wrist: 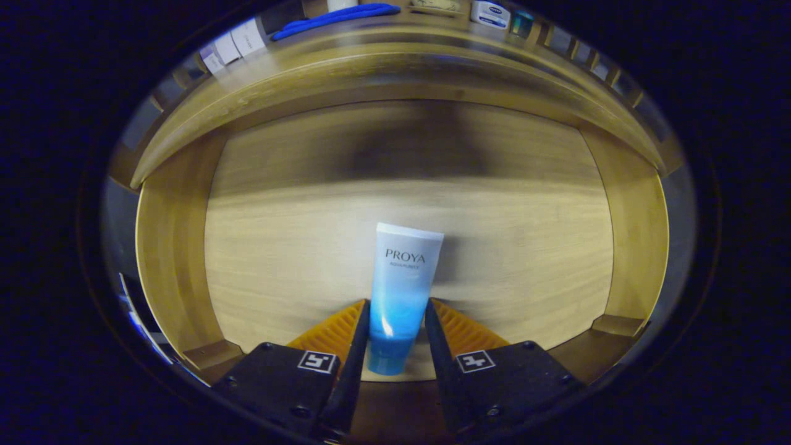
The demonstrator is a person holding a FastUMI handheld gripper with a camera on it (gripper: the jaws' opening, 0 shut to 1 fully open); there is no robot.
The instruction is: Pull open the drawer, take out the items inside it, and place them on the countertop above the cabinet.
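Fingers of the gripper [395, 315] pinch a blue and white tube [400, 290] from both sides, the jaws closed against its lower half near the cap end, which sits nearest the camera while the flat crimped end points away. Below and beyond the tube lies the open wooden drawer [167, 247], its pale floor bare around the tube and its side walls rising to the left and right. Farther off, on the countertop [371, 46] above, rest a blue cloth [337, 17] to the left, some white boxes [232, 43] at far left, and a small white container [490, 13] to the right.
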